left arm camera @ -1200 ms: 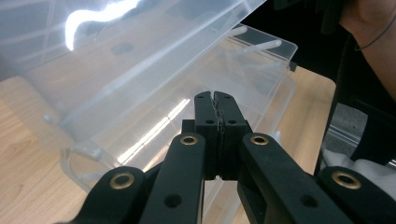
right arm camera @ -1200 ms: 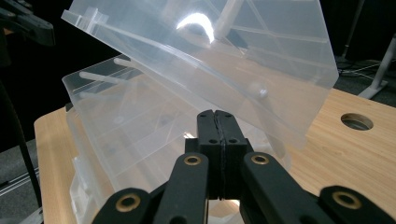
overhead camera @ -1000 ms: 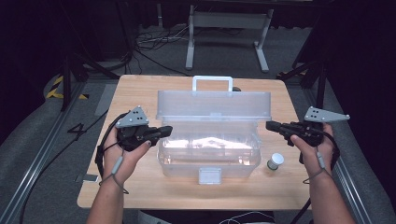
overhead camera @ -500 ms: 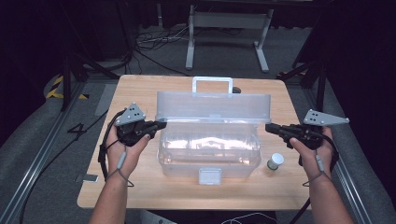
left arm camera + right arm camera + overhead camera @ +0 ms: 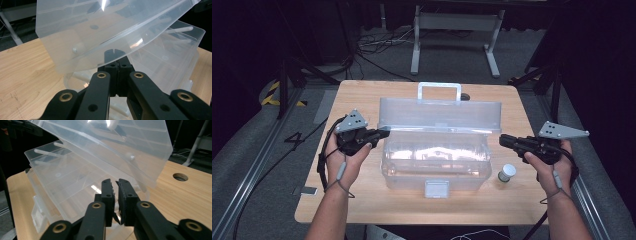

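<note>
The clear plastic toolbox (image 5: pixel 437 160) sits mid-surface (image 5: pixel 362 210), its lid (image 5: pixel 439 114) now raised. The left tongs (image 5: pixel 384 133), closed tight, prop the lid's left edge; the right tongs (image 5: pixel 503 140) have just cracked open, empty, apparently letting go.

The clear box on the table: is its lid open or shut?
Open. The lid stands raised behind the box, tilted over it, and the front latch hangs free.
</note>
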Demonstrator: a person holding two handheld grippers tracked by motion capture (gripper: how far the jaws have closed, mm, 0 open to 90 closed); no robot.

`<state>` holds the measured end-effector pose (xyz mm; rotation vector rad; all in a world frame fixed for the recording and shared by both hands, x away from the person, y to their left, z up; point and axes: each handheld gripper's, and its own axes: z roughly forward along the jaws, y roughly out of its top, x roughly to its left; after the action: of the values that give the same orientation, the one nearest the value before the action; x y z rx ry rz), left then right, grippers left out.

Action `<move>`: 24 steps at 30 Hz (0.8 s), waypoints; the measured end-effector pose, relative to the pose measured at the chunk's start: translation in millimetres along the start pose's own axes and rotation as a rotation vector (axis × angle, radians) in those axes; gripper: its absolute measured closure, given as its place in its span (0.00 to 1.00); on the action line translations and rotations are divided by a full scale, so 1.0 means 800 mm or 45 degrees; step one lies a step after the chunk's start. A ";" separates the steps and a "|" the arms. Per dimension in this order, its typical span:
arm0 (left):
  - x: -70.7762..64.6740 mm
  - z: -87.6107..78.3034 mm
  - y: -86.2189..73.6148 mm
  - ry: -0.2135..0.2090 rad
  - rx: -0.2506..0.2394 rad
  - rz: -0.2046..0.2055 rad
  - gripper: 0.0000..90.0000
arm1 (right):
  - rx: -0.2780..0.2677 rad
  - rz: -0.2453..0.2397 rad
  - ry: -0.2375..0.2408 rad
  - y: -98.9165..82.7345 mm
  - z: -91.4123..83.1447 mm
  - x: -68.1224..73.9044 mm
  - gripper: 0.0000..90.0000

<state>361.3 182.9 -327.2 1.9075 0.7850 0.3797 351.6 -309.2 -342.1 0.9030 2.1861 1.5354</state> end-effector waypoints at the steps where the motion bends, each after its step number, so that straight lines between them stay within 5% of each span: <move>1: 0.000 0.000 0.001 0.000 -0.002 0.000 1.00 | -0.002 0.004 -0.020 -0.001 -0.001 0.001 0.85; 8: 0.003 0.001 0.003 -0.014 -0.002 -0.001 1.00 | 0.008 0.008 -0.067 -0.003 0.004 0.009 0.66; 15: 0.005 0.001 0.005 -0.021 0.008 0.001 1.00 | -0.001 -0.085 -0.109 0.002 0.014 0.010 0.66; 19: 0.006 0.001 0.006 -0.032 0.006 -0.003 1.00 | -0.008 -0.150 -0.191 0.006 0.024 0.013 0.64; 24: 0.007 0.001 0.006 -0.043 0.006 -0.009 1.00 | -0.017 -0.116 -0.245 0.012 0.032 0.019 0.58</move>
<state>367.8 184.7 -324.1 1.9107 0.7705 0.3407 358.4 -278.5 -341.4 0.8943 2.0493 1.3599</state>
